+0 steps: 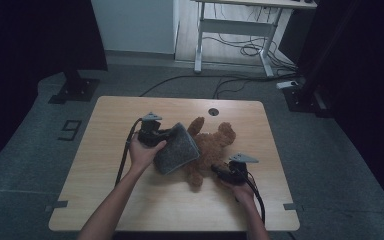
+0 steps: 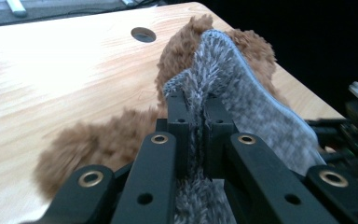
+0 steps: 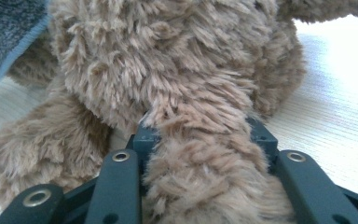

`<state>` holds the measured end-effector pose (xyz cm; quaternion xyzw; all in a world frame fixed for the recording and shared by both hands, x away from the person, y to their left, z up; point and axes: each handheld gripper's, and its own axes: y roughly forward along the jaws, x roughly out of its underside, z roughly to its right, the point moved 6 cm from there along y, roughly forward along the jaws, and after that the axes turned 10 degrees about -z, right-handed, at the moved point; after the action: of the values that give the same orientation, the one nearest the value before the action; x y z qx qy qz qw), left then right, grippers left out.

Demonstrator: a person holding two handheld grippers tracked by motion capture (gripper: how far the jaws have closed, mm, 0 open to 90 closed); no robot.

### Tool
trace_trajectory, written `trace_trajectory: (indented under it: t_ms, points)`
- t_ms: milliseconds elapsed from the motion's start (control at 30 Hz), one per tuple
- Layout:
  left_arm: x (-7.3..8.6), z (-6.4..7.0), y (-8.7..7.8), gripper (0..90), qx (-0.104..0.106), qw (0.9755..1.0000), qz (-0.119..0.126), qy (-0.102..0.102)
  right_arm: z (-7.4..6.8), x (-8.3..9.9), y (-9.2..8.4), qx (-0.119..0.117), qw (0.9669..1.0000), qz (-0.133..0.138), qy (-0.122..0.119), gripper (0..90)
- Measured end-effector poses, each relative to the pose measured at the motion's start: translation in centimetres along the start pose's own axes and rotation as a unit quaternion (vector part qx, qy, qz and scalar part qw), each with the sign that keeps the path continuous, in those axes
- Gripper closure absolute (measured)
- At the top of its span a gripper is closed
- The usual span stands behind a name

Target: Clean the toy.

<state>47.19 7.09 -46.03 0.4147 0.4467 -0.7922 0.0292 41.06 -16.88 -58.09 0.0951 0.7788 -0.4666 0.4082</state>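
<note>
Brown teddy bear (image 1: 211,148) — lay on the wooden table (image 1: 105,150), right of centre, head toward the far edge near the round cable hole (image 1: 213,111), legs toward the person. In the left gripper view its plush fur (image 2: 98,144) showed beneath and beyond the cloth.

Grey fleece cloth (image 1: 177,148) — a thick, fuzzy piece with a pale blue edge, held up off the table and draped against the bear's left side, covering part of the body. In the right gripper view a corner of it (image 3: 7,32) showed at upper left.

Left gripper (image 1: 166,134) — held in the person's left hand (image 1: 142,152); jaws pressed together, pinching a fold of the cloth (image 2: 242,102) between the pads.

Right gripper (image 1: 219,171) — held in the right hand (image 1: 241,189), low by the bear's lower body; jaws clamped round a plush limb (image 3: 200,177), fur bulging between them.
</note>
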Motion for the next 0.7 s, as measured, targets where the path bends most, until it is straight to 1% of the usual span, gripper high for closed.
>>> trace_trajectory:
  t_ms: [67, 100, 133, 200, 233, 267, 333, 400, 467, 533, 600, 667, 700]
  points:
    - [-0.5, -0.5, 0.7, 83.5, -0.009, 0.9999, -0.001, -0.006, 0.0, 0.0, 0.0, -0.003, 1.0000, 0.000, 0.000, 58.6]
    - [-0.5, -0.8, 1.0, 83.6, -0.016, 0.9998, -0.007, -0.007, 0.0, 0.0, 0.0, -0.003, 1.0000, 0.001, 0.000, 58.6]
    - [-0.5, -1.2, 1.4, 83.5, -0.024, 0.9996, -0.013, -0.008, 0.0, 0.0, 0.0, -0.003, 1.0000, 0.000, -0.001, 58.5]
    - [0.1, -1.8, 2.4, 83.4, -0.029, 0.9989, -0.035, -0.014, 0.0, 0.0, 0.0, -0.002, 1.0000, 0.000, -0.003, 58.5]
    - [0.5, -2.0, 2.8, 83.3, -0.024, 0.9986, -0.042, -0.020, -0.1, 0.0, 0.0, -0.002, 1.0000, -0.001, -0.004, 58.4]
    - [0.9, -2.2, 3.2, 83.3, -0.016, 0.9985, -0.044, -0.029, -0.1, 0.0, 0.0, -0.002, 1.0000, -0.001, -0.005, 58.4]
    - [1.5, -2.6, 3.4, 83.4, -0.006, 0.9982, -0.046, -0.037, -0.1, 0.0, 0.0, -0.001, 1.0000, -0.002, -0.006, 58.2]
    - [2.3, -2.7, 3.4, 83.6, 0.006, 0.9982, -0.038, -0.046, -0.2, 0.1, -0.1, 0.002, 1.0000, -0.004, -0.008, 57.8]
    - [3.1, -2.5, 3.3, 83.9, 0.013, 0.9982, -0.020, -0.055, -0.3, 0.2, -0.1, 0.006, 0.9999, -0.007, -0.013, 57.1]
    - [3.9, -2.2, 3.2, 84.1, 0.018, 0.9983, -0.006, -0.056, -0.4, 0.4, -0.2, 0.007, 0.9998, -0.010, -0.016, 56.0]
    - [4.5, -1.9, 2.9, 84.2, 0.020, 0.9983, 0.008, -0.055, -0.5, 0.7, -0.4, 0.008, 0.9998, -0.012, -0.017, 52.3]
    - [5.0, -1.5, 2.7, 84.3, 0.023, 0.9983, 0.013, -0.053, -0.5, 1.0, -0.6, 0.008, 0.9997, -0.015, -0.016, 47.0]
    - [5.2, -1.3, 2.6, 84.3, 0.026, 0.9981, 0.016, -0.054, -0.5, 1.2, -0.8, 0.006, 0.9997, -0.019, -0.011, 44.7]
